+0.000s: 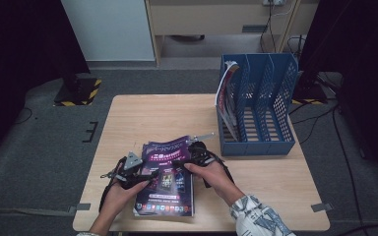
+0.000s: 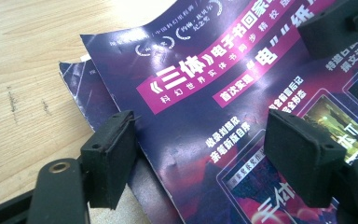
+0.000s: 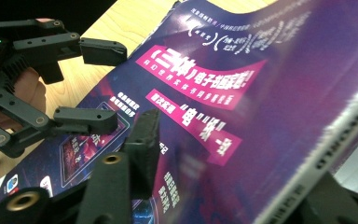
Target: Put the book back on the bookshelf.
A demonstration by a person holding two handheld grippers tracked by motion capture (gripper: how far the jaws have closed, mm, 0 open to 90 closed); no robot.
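Right gripper (image 1: 193,150) clamps the top magazine (image 1: 170,169) of 2, left gripper (image 1: 145,173) gaping beside its edge: cover could tear.

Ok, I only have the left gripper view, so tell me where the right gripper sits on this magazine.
Observer: The right gripper straddles the spine edge of the top magazine, one jaw over the cover, one under the spine.
Operator: Now tell me where a magazine could go.
Observer: A blue file rack stands at the far right of the table.
Operator: Report what's in it.
Observer: A lone magazine leans in the leftmost compartment; the other two look empty.
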